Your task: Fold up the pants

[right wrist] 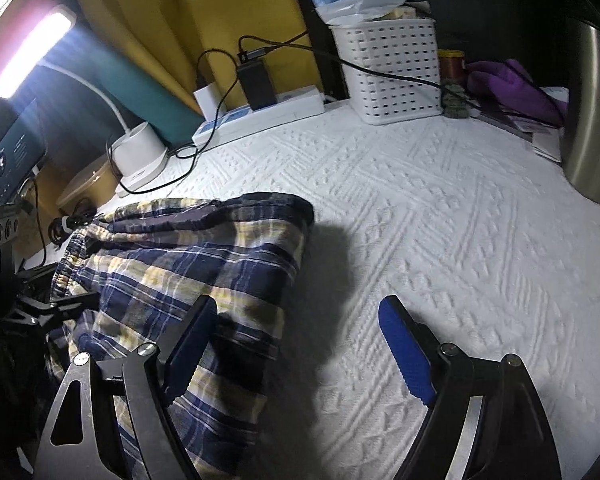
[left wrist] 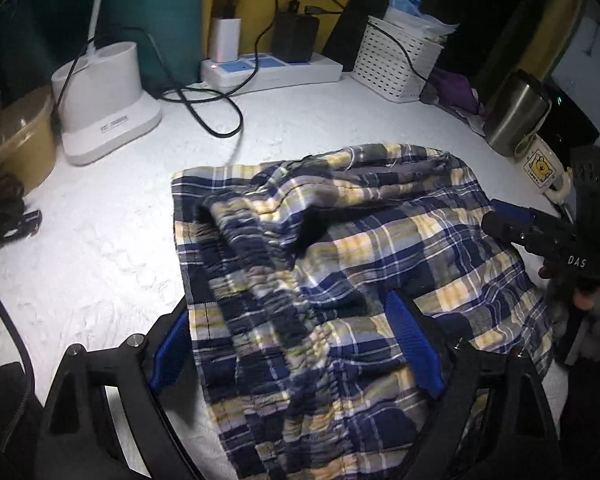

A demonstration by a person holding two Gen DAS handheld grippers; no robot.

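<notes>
The plaid pants lie in the middle of the tabletop, which is covered with a white textured cloth. The fabric is checked in navy, yellow and white. The pants are bunched and wrinkled, with one layer folded over another, and the gathered elastic waistband runs across the top of the pile.

The left gripper stands over the near part of the pants. Its jaws are wide apart, one blue pad on each side of the cloth, and they do not pinch it. The right gripper is at the right edge of the pants. Its jaws are also spread wide: the left pad lies over the fabric and the right pad is over the bare cloth of the tabletop. It holds nothing.

At the back stands a white perforated basket with blue and white plastic packets sticking out of its top. Beside it is a white power strip with a white charger and a black adapter plugged in. To the left is the white base of a desk lamp, and a tan container beside it. On the right are a steel cup and a white mug with a bear picture.
</notes>
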